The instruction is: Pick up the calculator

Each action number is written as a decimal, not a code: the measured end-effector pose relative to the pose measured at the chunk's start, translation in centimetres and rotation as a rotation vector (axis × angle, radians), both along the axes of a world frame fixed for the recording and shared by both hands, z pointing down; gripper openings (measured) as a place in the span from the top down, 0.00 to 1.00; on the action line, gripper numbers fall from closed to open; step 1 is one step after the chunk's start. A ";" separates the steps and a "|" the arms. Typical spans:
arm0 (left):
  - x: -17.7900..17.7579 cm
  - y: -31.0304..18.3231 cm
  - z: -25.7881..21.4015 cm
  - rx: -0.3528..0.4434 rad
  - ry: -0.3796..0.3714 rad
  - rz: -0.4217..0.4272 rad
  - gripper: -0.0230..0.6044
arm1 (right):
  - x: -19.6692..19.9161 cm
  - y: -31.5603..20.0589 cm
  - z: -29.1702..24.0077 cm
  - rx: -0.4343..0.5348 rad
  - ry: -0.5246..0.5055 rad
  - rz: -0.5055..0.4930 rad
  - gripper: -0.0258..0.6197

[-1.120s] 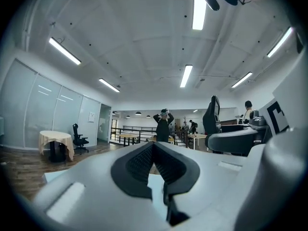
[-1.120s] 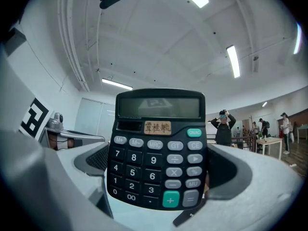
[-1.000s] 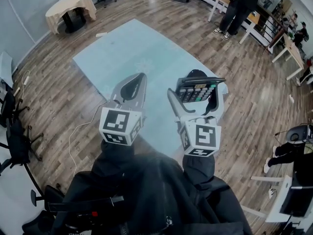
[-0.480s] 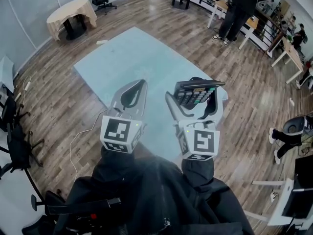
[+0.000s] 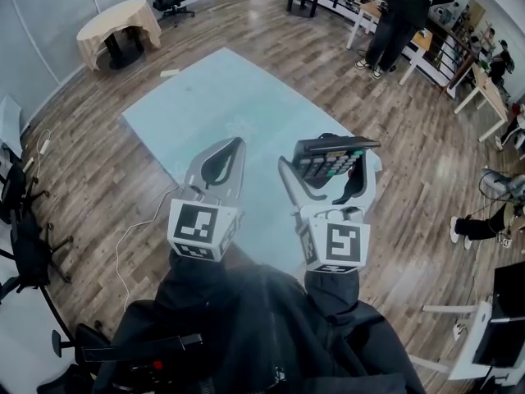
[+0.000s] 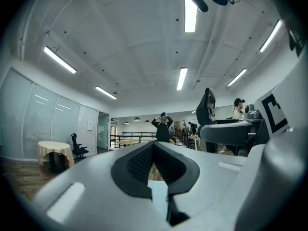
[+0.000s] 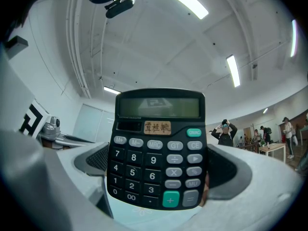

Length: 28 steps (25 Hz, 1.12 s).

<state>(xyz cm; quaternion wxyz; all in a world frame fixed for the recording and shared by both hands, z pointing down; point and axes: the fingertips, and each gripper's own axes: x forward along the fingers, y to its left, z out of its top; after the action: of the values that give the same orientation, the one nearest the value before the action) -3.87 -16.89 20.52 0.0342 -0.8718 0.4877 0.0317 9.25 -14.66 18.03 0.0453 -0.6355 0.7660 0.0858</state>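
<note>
A black calculator [image 5: 330, 158] with grey keys and one green key is held up off the floor mat, clamped between the jaws of my right gripper [image 5: 328, 169]. In the right gripper view the calculator [image 7: 159, 150] faces the camera, display on top, filling the space between the jaws. My left gripper [image 5: 220, 164] hovers beside it on the left, jaws shut with nothing between them. In the left gripper view the left gripper [image 6: 155, 150] points up toward the room and ceiling.
A pale blue mat [image 5: 230, 113] lies on the wooden floor below both grippers. A round covered table [image 5: 120, 25] stands far left, office chairs [image 5: 25, 236] at the left edge, a white cable [image 5: 135, 220] on the floor. People [image 5: 402, 15] stand by desks far right.
The right gripper with the calculator has risen slightly and tilted, the calculator lying flatter. The left gripper has barely moved.
</note>
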 end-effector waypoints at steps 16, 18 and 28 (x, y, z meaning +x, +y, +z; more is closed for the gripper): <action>-0.2 -0.8 0.8 -0.008 -0.004 -0.007 0.97 | 0.0 -0.7 0.2 -0.001 0.015 0.004 0.04; -0.2 -0.9 1.0 -0.002 -0.012 -0.010 0.97 | 0.0 -0.8 0.2 0.000 0.018 0.004 0.04; 0.3 -0.9 0.8 -0.012 -0.010 -0.003 0.97 | 0.1 -0.8 0.5 -0.010 0.026 -0.011 0.04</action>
<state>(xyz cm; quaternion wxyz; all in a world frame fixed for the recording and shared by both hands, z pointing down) -3.53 -17.80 21.33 0.0315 -0.8714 0.4890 0.0244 9.35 -15.48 18.55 0.0323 -0.6305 0.7703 0.0900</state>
